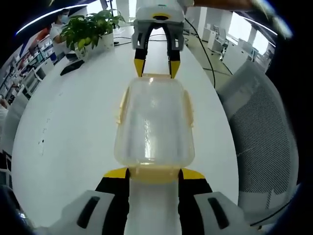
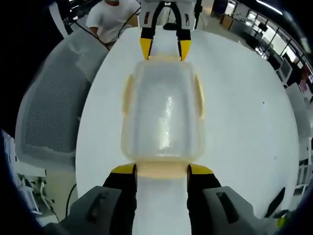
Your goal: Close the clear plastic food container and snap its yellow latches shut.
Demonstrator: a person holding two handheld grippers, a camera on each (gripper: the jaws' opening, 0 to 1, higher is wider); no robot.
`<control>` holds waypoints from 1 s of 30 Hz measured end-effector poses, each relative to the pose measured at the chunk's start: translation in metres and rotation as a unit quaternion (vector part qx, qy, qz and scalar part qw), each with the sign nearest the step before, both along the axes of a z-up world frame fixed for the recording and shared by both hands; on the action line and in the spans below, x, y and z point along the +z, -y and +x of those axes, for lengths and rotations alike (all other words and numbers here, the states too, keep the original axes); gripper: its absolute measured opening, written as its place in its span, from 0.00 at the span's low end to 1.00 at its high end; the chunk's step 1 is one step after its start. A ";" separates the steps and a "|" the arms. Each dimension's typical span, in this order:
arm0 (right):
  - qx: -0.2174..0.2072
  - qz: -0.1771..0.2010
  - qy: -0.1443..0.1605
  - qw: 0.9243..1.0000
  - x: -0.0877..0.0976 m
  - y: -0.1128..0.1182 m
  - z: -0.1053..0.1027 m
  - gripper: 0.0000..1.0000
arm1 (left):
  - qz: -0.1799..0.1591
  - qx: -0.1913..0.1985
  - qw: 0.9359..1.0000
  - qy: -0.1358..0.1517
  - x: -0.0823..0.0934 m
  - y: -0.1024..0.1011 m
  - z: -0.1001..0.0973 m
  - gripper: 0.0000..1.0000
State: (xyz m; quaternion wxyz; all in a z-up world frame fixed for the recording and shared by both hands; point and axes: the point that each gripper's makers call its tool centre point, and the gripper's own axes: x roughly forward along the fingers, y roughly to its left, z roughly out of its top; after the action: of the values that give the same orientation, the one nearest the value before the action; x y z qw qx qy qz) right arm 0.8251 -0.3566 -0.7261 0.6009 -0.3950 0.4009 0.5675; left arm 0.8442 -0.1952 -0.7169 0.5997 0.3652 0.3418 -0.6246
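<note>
A long white desk (image 1: 73,127) with rounded edges carries a clear plastic food container (image 1: 154,122), lid on, at its middle, yellow latches along the sides. At the desk's far left end in the left gripper view, a leafy potted plant (image 1: 90,29) stands near a dark flat object (image 1: 72,66). A black cable (image 1: 205,49) trails across the far right edge.

Container (image 1: 154,122) on table (image 1: 63,127), between tools
</note>
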 end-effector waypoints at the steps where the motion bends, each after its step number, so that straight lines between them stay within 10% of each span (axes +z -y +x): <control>1: 0.001 0.000 0.000 1.000 0.000 0.000 0.000 0.37 | 0.001 0.001 1.000 -0.001 -0.001 0.000 0.000 0.33; 30: 0.008 -0.014 0.005 1.000 -0.010 0.007 0.001 0.33 | -0.008 -0.002 1.000 0.000 -0.009 0.000 -0.001 0.34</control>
State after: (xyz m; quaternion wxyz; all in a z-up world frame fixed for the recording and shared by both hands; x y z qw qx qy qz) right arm 0.8259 -0.3639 -0.7364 0.5931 -0.4095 0.4027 0.5642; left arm 0.8429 -0.1953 -0.7256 0.6013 0.3612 0.3362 -0.6284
